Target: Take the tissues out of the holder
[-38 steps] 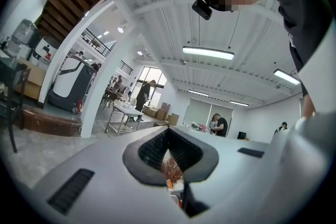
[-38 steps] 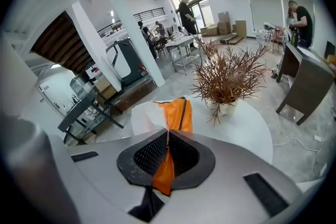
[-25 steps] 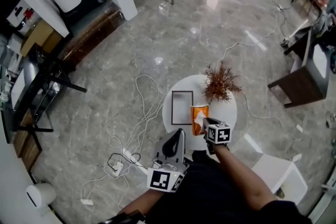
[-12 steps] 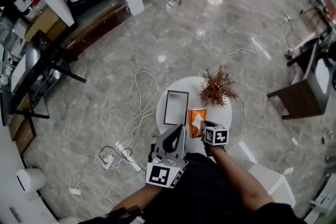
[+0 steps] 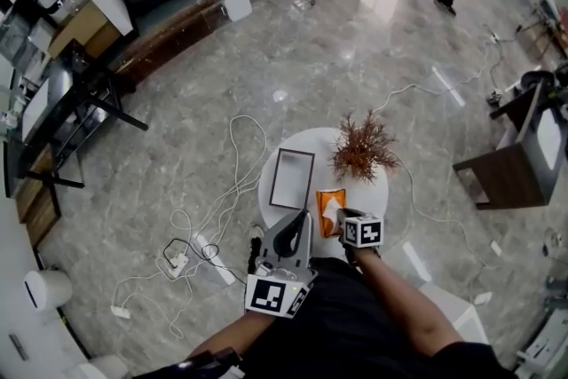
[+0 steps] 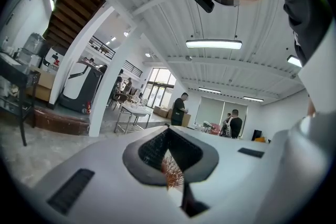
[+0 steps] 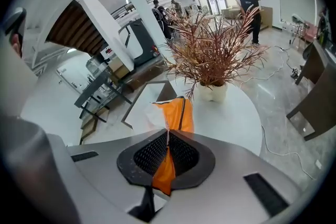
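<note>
The round white surface (image 5: 311, 142) fills the middle of my head view. On it, from big to small, are the dried reddish plant (image 5: 362, 148) in its white pot, a flat dark-framed panel (image 5: 291, 179) and the orange holder (image 5: 328, 213). The holder lies just beside the panel's near corner, with a white tissue (image 5: 335, 207) poking out of it. I judge the task barely begun: no loose tissue lies anywhere on the surface, so every sheet is yet to be drawn. My right tongs (image 5: 347, 216) are at the holder's near right edge, pinched narrow. My left tongs (image 5: 303, 224) hang at the surface's near rim, likewise closed and empty. The head view gives this layout but not the pads. In the right gripper view the pads are together and orange shows through the slit behind them. I cannot tell whether they nip the holder's edge or merely sit over it. There the tissue lies left of the tips, not between them. The left gripper view shows only a sliver of plant past its closed pads, and no holder.
</note>
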Demonstrator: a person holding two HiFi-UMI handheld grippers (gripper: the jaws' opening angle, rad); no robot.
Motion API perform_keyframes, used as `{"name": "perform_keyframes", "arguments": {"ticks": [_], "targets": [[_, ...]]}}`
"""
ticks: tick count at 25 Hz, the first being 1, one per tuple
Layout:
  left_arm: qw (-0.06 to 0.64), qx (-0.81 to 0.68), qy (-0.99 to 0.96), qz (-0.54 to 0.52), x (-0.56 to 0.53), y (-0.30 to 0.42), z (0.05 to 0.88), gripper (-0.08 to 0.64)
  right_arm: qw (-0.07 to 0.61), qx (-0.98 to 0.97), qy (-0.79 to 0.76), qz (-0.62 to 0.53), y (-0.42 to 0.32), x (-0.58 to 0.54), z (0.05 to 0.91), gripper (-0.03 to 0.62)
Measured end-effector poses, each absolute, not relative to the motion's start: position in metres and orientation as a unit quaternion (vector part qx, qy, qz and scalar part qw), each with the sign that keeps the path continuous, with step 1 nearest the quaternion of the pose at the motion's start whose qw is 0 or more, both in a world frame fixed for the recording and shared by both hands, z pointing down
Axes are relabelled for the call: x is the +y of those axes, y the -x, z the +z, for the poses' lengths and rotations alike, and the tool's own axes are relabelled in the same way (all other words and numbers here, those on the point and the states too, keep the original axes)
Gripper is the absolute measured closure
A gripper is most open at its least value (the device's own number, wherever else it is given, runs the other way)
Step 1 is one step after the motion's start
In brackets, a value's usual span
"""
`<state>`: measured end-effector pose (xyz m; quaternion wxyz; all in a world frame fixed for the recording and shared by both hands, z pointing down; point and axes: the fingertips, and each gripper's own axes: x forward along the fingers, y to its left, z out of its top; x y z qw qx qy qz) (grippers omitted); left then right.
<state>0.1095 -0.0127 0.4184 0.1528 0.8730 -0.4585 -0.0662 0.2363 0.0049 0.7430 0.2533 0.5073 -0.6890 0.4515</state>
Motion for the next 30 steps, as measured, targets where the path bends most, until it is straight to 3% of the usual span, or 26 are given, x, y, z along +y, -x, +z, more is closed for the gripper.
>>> {"name": "perform_keyframes", "arguments": {"ticks": [30], "targets": [[0.143,-0.498,-0.853,-0.057,0.009,-0.141,0.422,0.560,0.280,-0.665,-0.504,0.475,-0.303,0.033,0.790,0.575]]}}
